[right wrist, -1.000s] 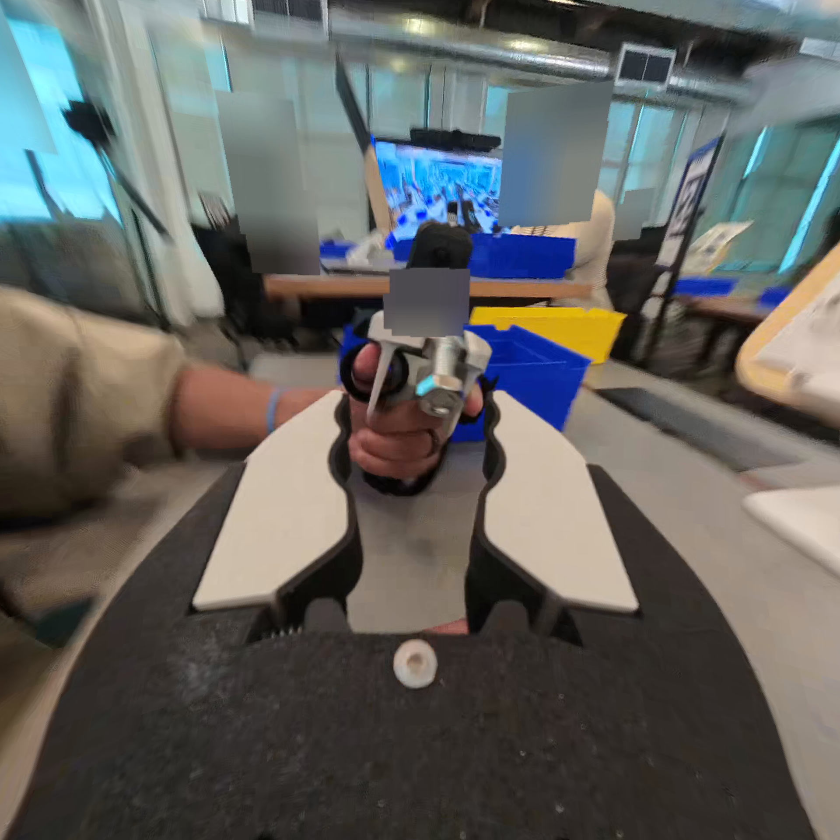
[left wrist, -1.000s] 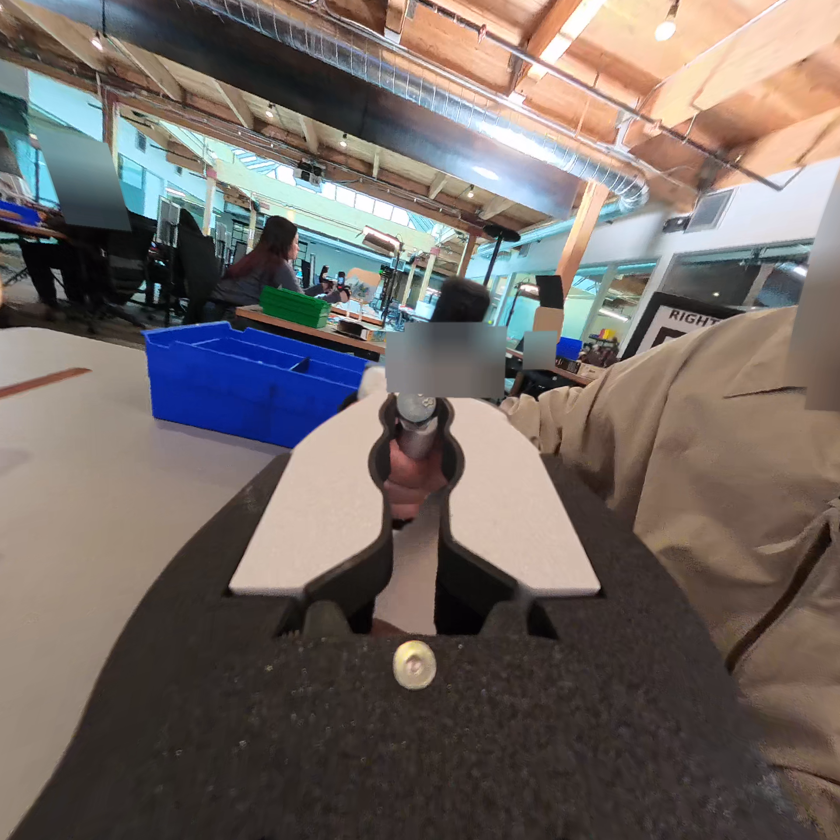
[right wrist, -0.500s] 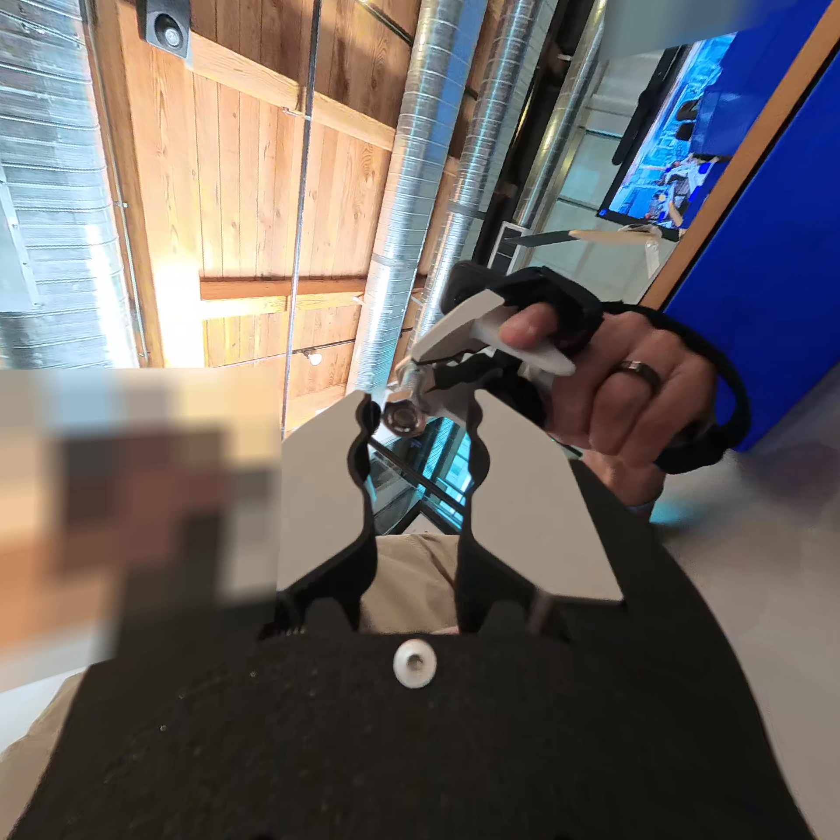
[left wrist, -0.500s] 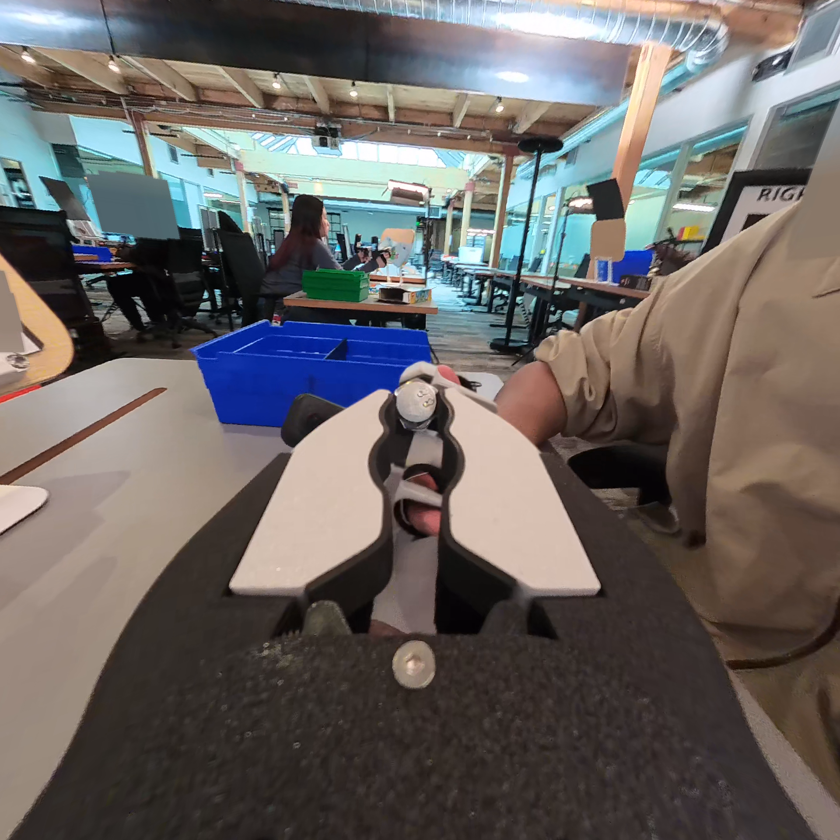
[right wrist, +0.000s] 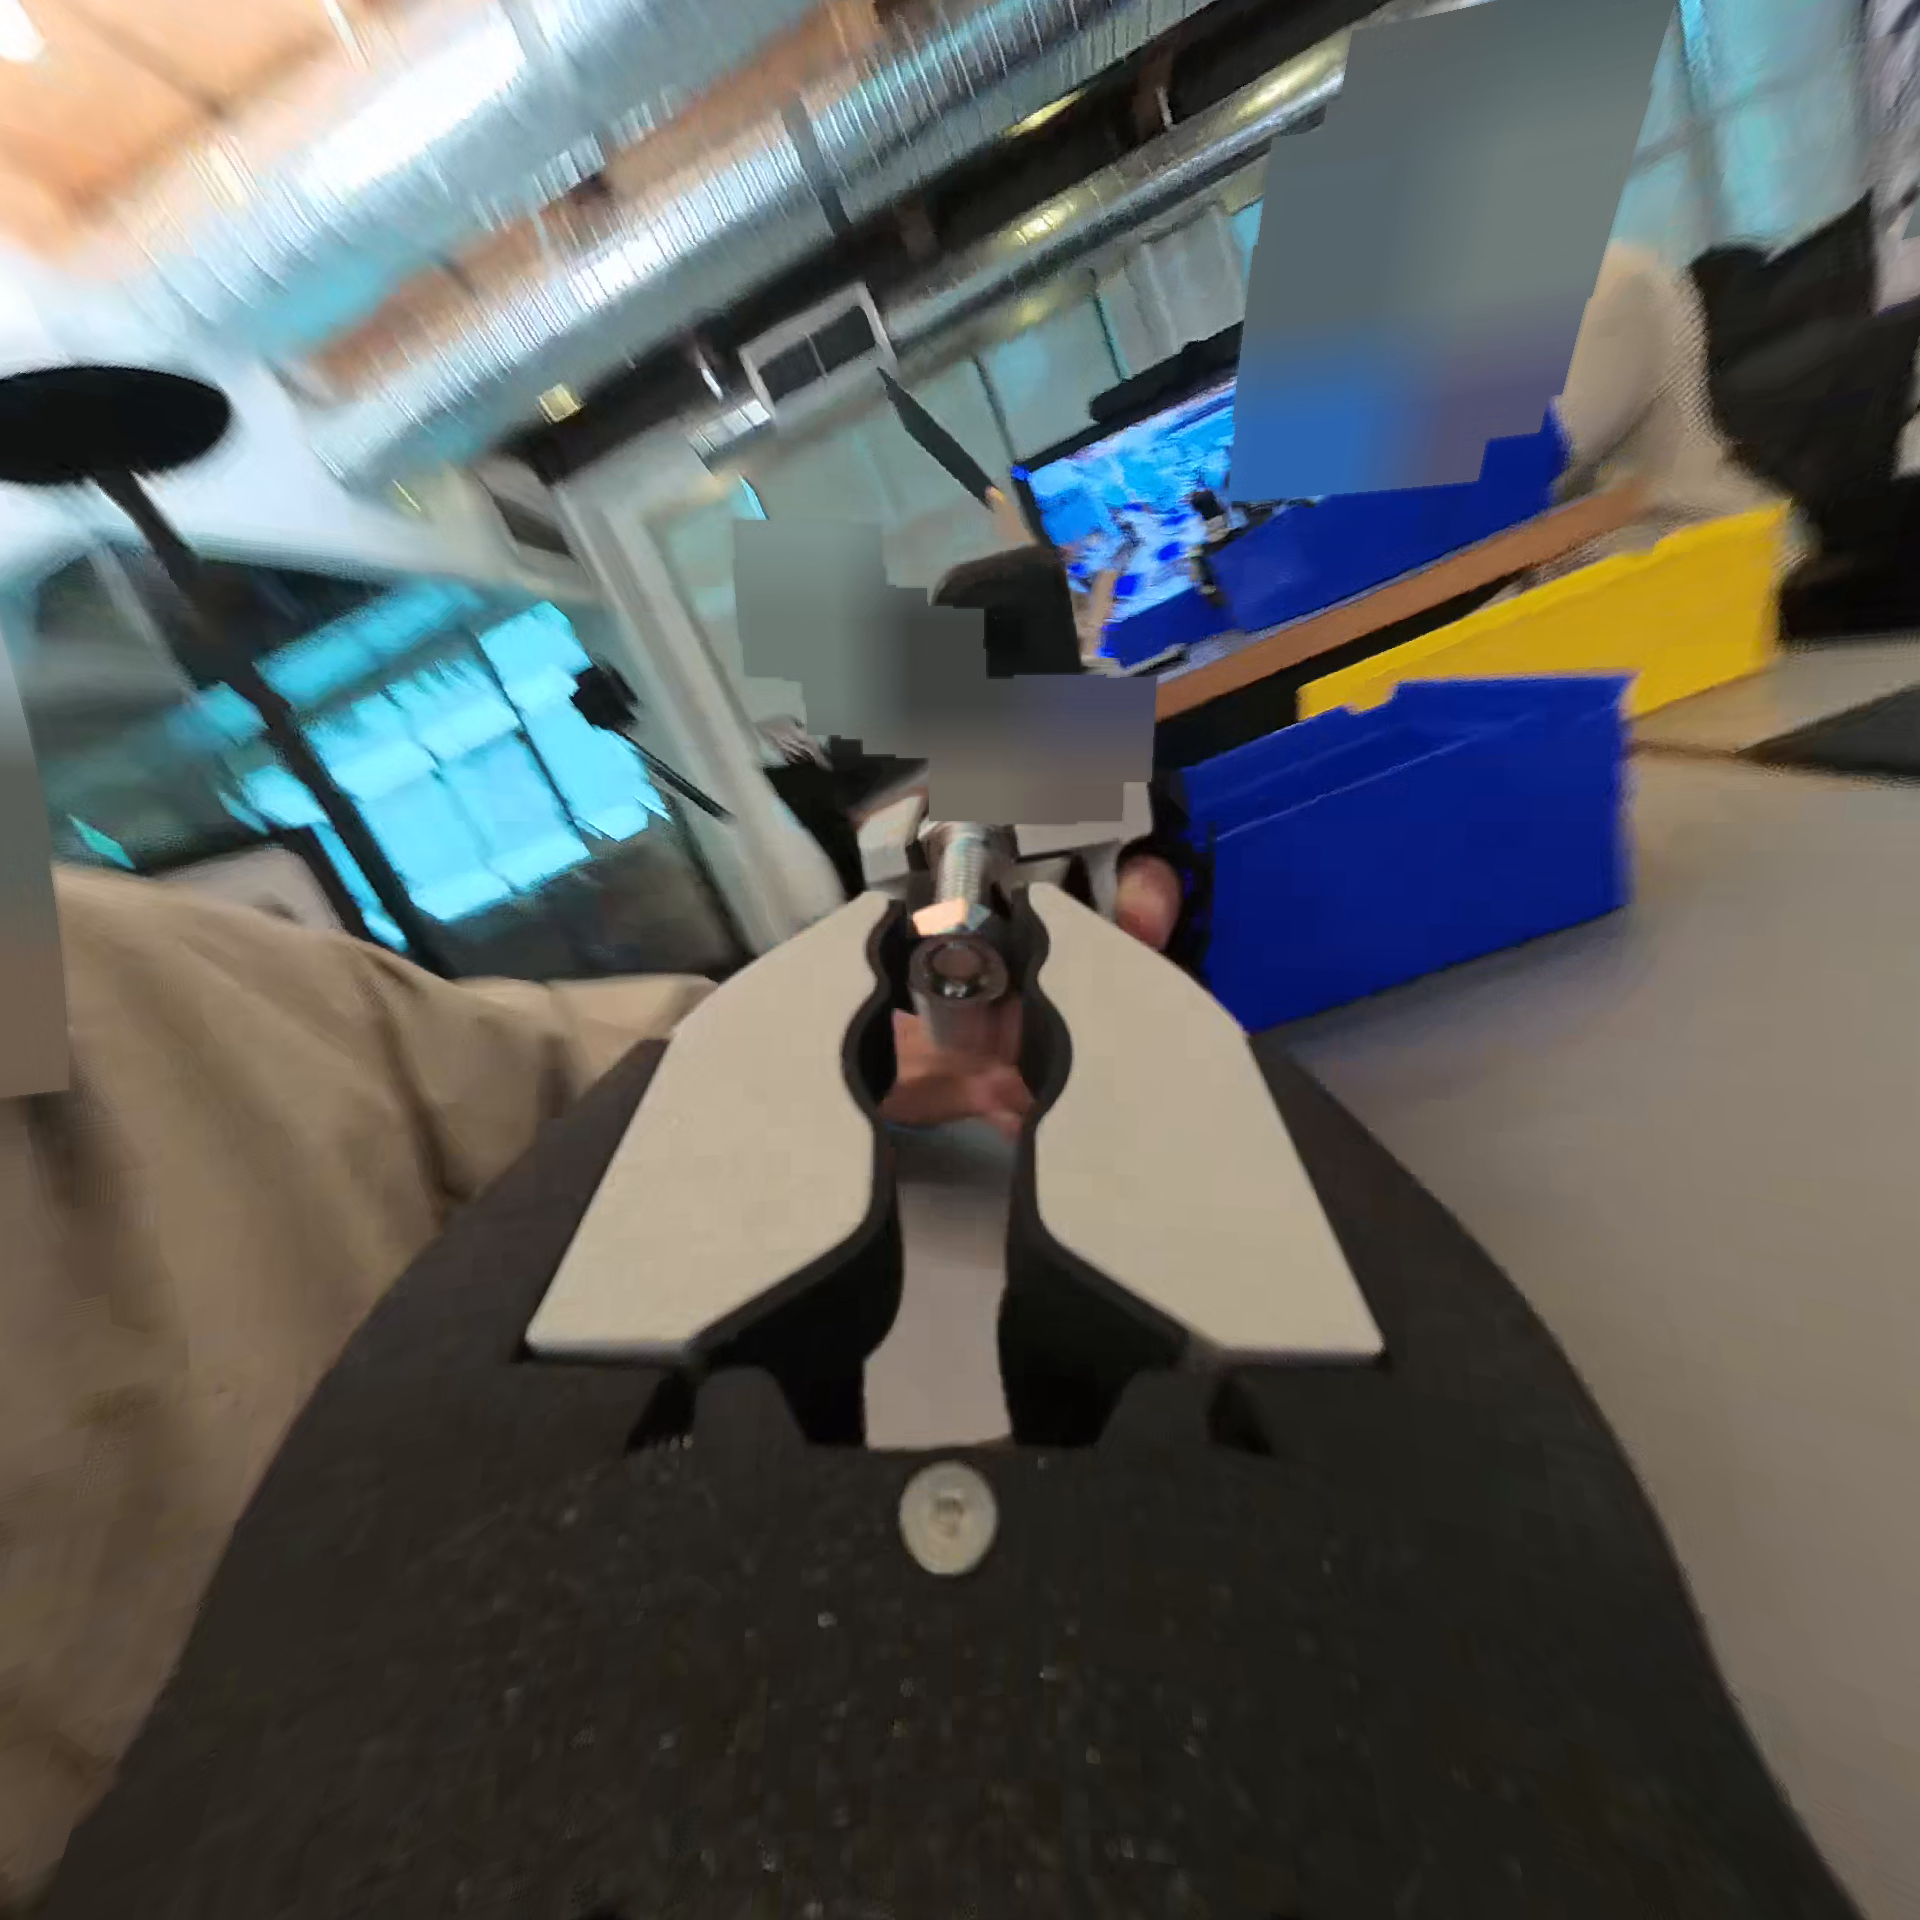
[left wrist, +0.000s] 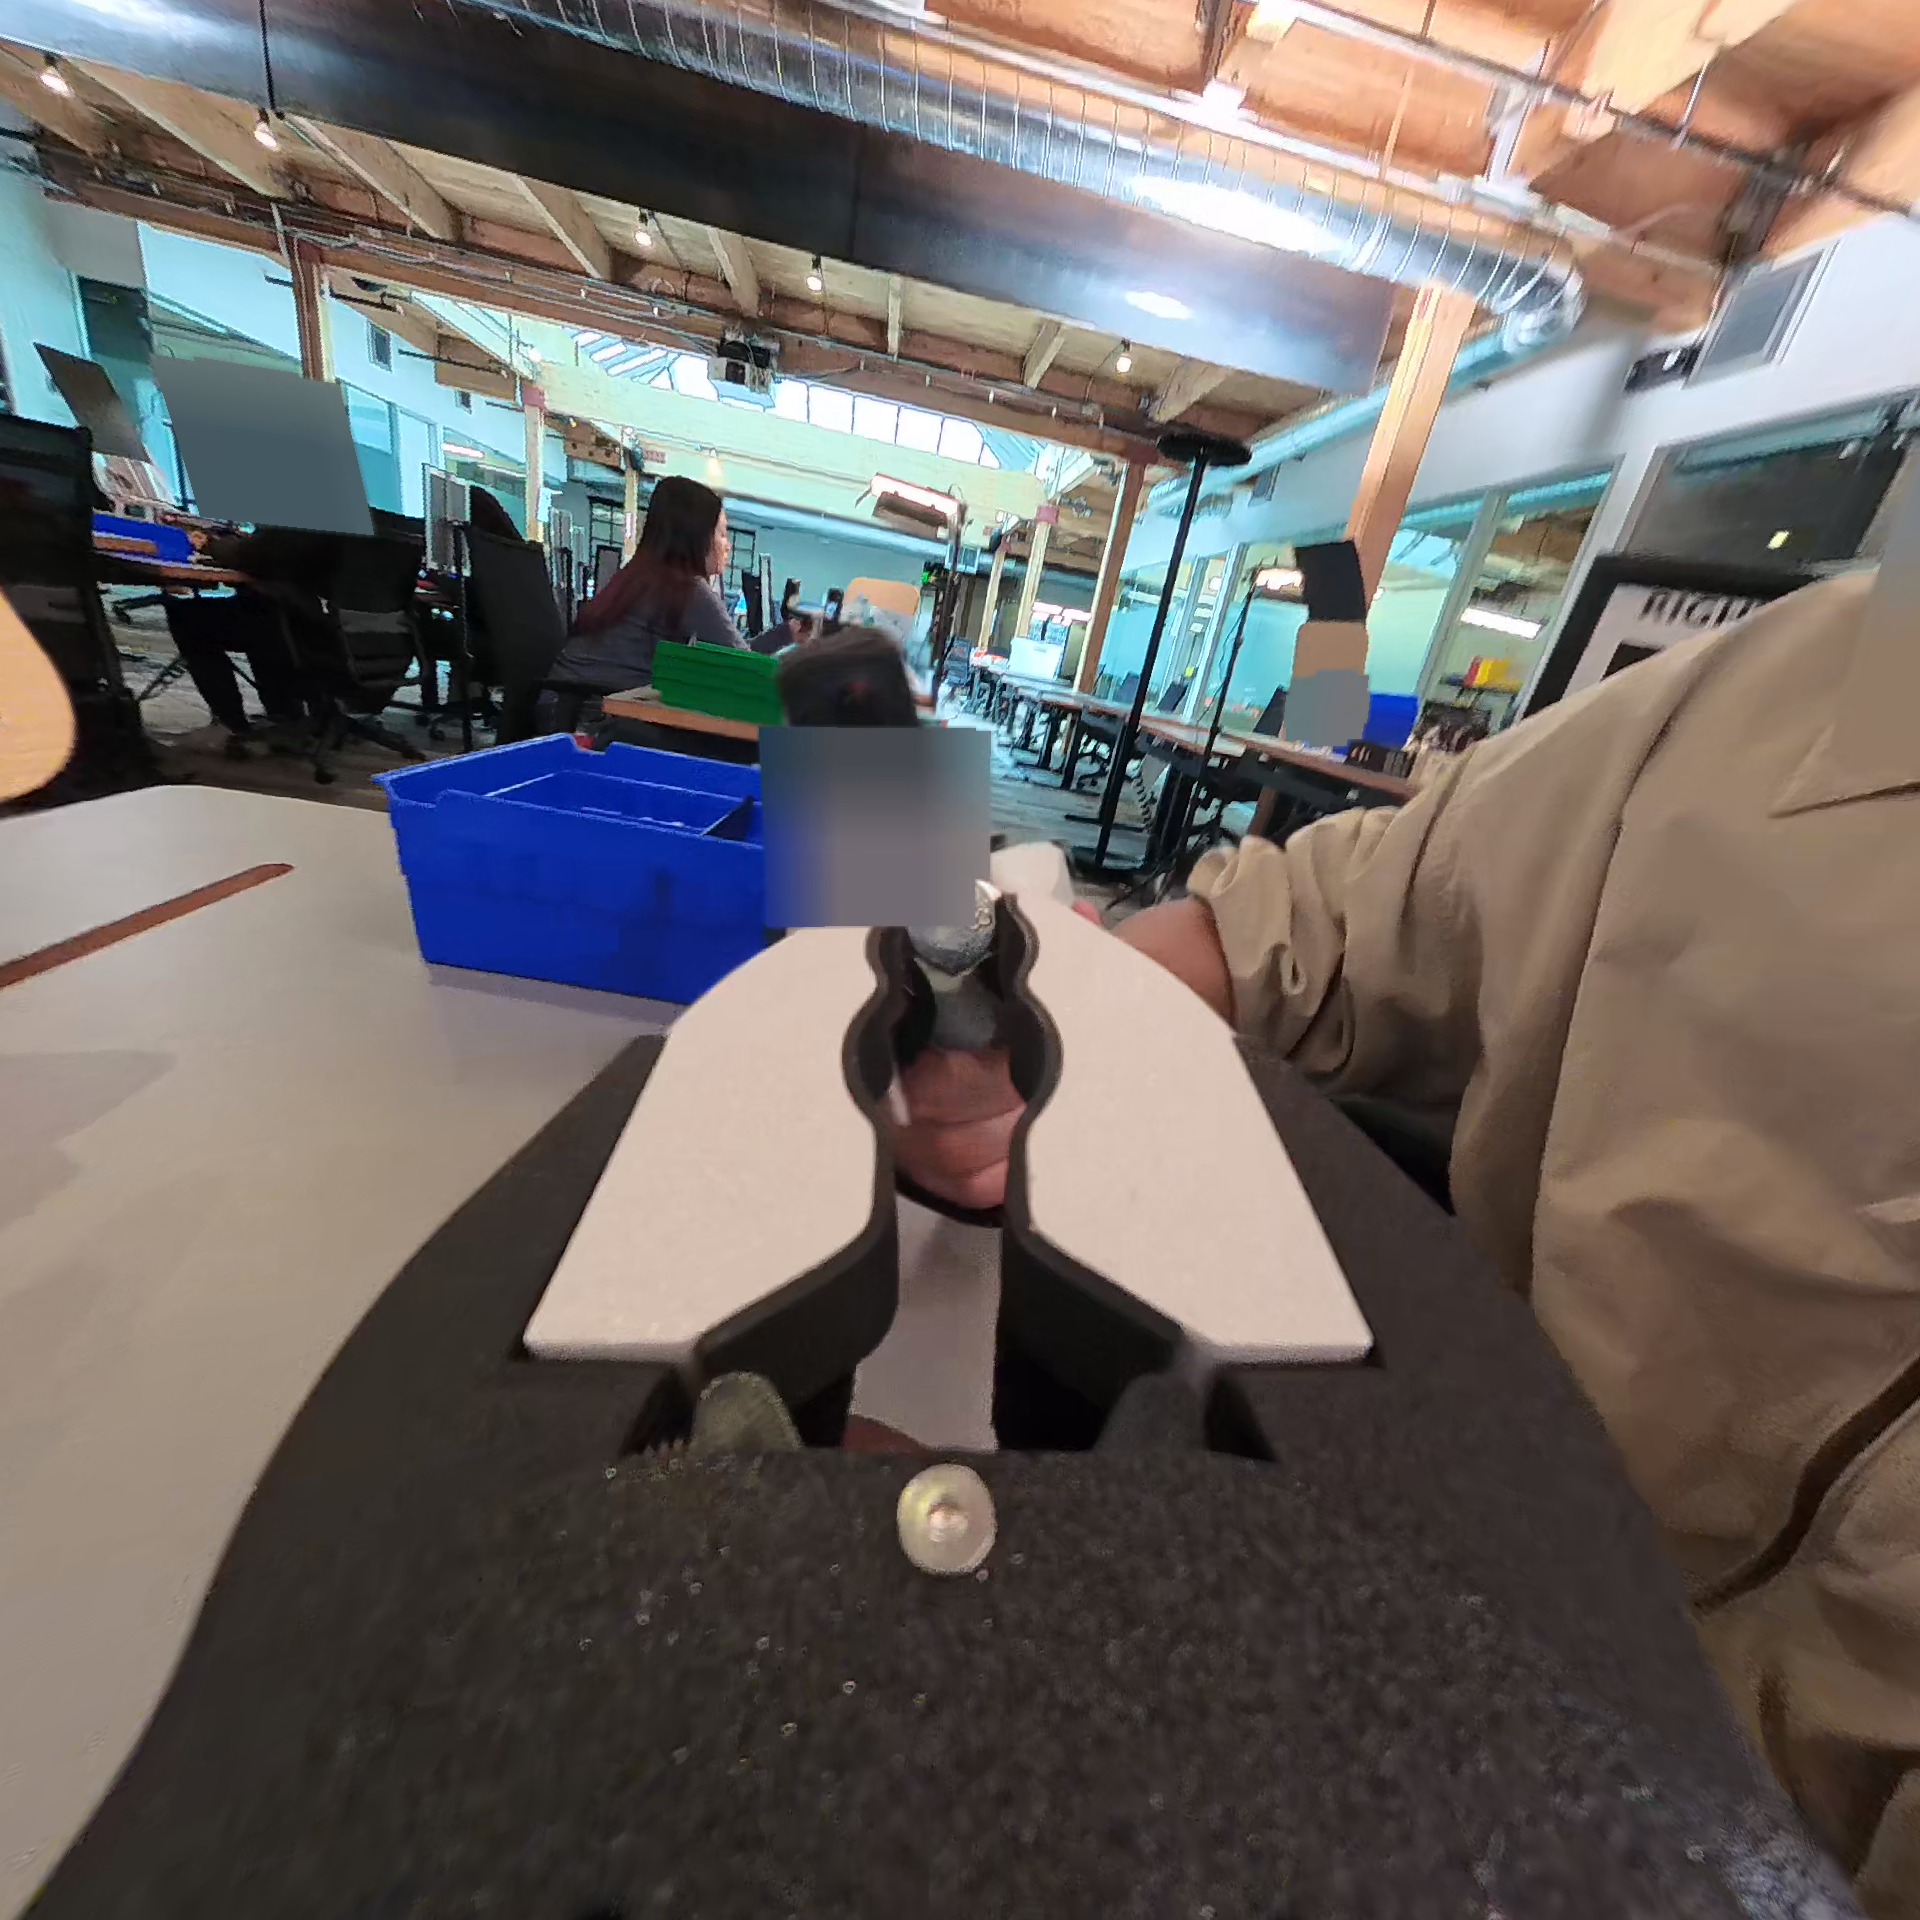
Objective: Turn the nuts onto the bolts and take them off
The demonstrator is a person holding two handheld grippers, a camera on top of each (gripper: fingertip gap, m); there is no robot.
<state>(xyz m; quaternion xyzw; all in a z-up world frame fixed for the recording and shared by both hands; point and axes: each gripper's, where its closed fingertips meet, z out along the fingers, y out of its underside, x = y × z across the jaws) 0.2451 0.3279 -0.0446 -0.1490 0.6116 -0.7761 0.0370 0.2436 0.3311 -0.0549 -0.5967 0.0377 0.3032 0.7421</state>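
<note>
Left gripper [left wrist: 951, 971] pinches the bolt [right wrist: 961, 868], right gripper [right wrist: 954, 961] pinches its nut [right wrist: 943, 918]; tilting either risks cross-threading or a dropped nut.

Silver bolt [right wrist: 961, 868], blue bin [left wrist: 582, 883], yellow bin [right wrist: 1558, 644], beige sleeve [left wrist: 1558, 935].

bolt [right wrist: 954, 868] is shiny threaded metal, the fingers [right wrist: 748, 1132] are matte grey with a fine grain, blue bin [left wrist: 582, 873] glossy plastic, sleeve [left wrist: 1538, 935] soft tan cloth.
</note>
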